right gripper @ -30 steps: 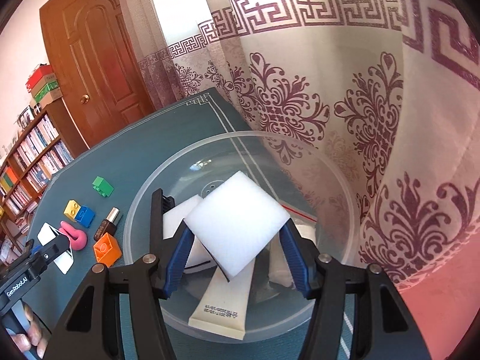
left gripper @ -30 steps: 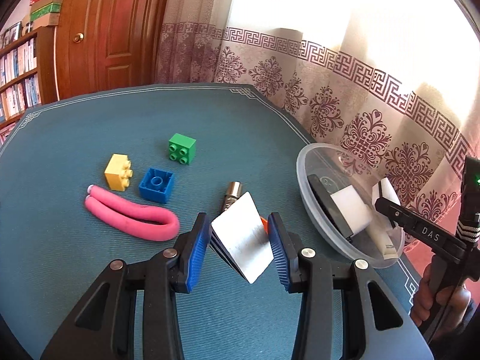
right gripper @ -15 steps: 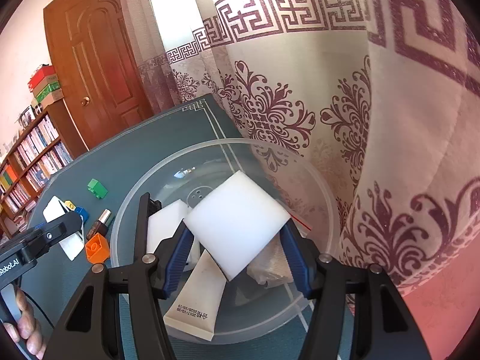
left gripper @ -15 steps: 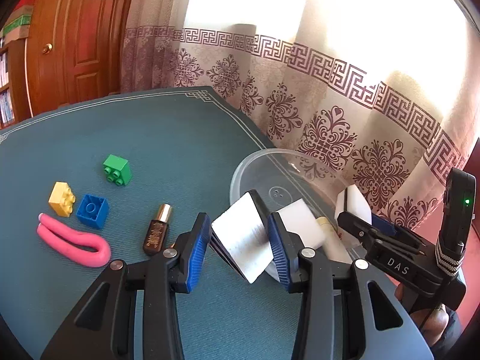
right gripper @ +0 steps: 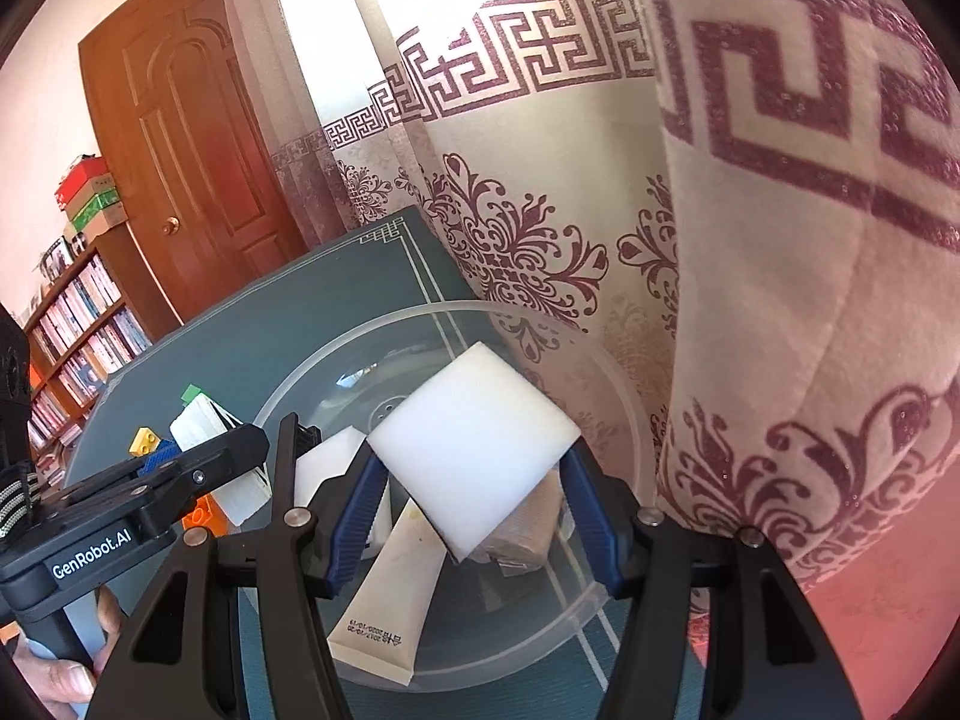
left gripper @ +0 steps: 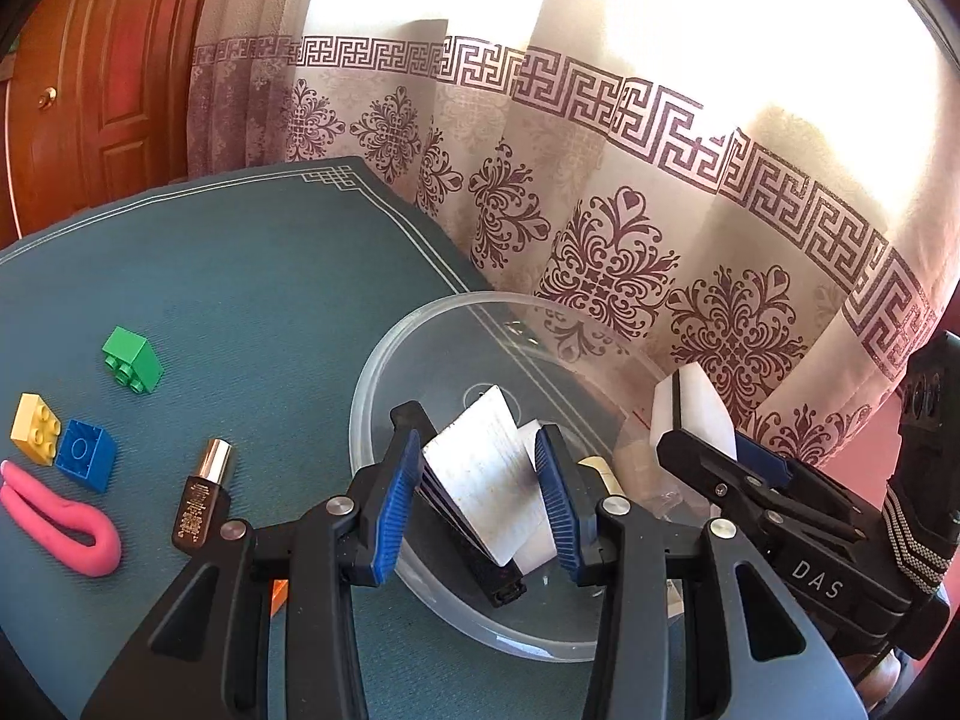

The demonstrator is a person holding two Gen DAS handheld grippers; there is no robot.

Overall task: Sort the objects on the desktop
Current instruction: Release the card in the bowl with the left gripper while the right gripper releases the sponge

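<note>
A small white booklet (left gripper: 480, 483) is seen clamped between the blue pads of the left gripper (left gripper: 477, 501), held tilted above the near wall of a clear plastic bowl (left gripper: 384, 360) that stands at the right edge of a blue-green table mat (left gripper: 240, 276). The right gripper (right gripper: 471, 507) is pictured with its jaws closed on a white foam block (right gripper: 474, 444), which is held corner-up over the middle of the same bowl (right gripper: 600, 600); from the left wrist view that block (left gripper: 696, 414) is seen edge-on above the bowl's right side, gripped by the right gripper (left gripper: 714, 450). Inside the bowl, a cream-coloured tube (right gripper: 390, 594) is shown lying with its printed end toward the camera, beside a second white block (right gripper: 324, 468), a crumpled wrapper (right gripper: 528, 522) and a thin black object (left gripper: 498, 579) whose nature cannot be made out. Left on the mat, well apart from the bowl, are a green brick (left gripper: 132, 357), a yellow brick (left gripper: 35, 429) touching a blue brick (left gripper: 84, 462), a bent pink foam roll (left gripper: 66, 525) just in front of them, and a small dark bottle with a metal cap (left gripper: 201, 495) lying on its side near the left gripper. An orange brick (right gripper: 204, 516) is partly hidden behind the gripper bodies. A patterned curtain (left gripper: 600, 240) hangs directly behind the bowl, and a wooden door (right gripper: 192, 168) and a bookshelf (right gripper: 84, 324) are visible beyond the table.
</note>
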